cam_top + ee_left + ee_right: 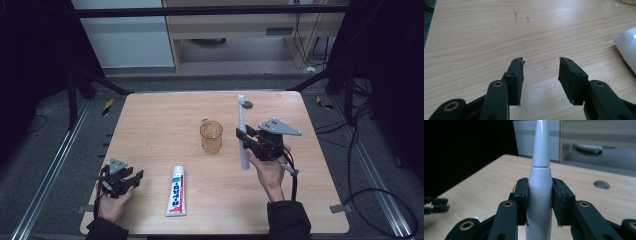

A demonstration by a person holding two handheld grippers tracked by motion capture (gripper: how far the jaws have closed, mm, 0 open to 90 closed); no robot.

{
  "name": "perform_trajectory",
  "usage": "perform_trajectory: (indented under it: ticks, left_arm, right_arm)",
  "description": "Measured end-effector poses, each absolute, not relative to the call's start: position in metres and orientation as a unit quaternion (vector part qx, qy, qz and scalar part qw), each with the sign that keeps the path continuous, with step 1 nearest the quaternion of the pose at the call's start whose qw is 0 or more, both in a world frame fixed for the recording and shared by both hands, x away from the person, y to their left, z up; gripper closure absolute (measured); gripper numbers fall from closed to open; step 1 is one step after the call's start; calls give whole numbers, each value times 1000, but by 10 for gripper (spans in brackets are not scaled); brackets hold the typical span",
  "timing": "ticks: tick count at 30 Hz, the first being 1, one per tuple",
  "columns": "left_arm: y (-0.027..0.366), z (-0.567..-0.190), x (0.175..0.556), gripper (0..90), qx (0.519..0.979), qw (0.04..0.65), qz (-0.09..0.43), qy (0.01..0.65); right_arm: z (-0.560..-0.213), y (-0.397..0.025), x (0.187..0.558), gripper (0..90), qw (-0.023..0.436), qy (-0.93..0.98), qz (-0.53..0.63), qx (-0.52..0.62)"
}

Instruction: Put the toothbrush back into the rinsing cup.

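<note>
A white electric toothbrush (243, 131) stands upright above the table, to the right of a clear amber cup (211, 136). My right gripper (245, 139) is shut on the toothbrush's (540, 192) body, the pads (522, 201) pressing on both sides. A toothpaste tube (176, 191) lies flat near the front edge, its white end (627, 48) at the right of the left gripper view. My left gripper (134, 178) rests low at the front left, open, with bare wood between its pads (567, 78).
The wooden table (150, 120) has a round grommet hole (247, 105) near its far edge, seen also as a hole (601, 185) in the right gripper view. Cables run on the floor to the right.
</note>
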State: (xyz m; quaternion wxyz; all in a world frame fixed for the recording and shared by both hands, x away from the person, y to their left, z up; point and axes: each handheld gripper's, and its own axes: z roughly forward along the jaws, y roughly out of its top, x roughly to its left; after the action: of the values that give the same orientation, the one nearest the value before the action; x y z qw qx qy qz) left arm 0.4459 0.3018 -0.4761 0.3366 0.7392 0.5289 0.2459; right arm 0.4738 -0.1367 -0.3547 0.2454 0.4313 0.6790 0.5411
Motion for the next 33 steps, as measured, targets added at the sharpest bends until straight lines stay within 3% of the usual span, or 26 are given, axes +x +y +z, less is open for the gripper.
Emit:
perform_trajectory:
  ticks: [18,33]
  left_arm:
    - [303,-476,446,529,736,338,250,530]
    - [304,-475,446,528,733,342,252,532]
  right_arm:
    - [-341,-118,501,676,323,588,600,436]
    - [-348,-99,531,675,345,553,621,437]
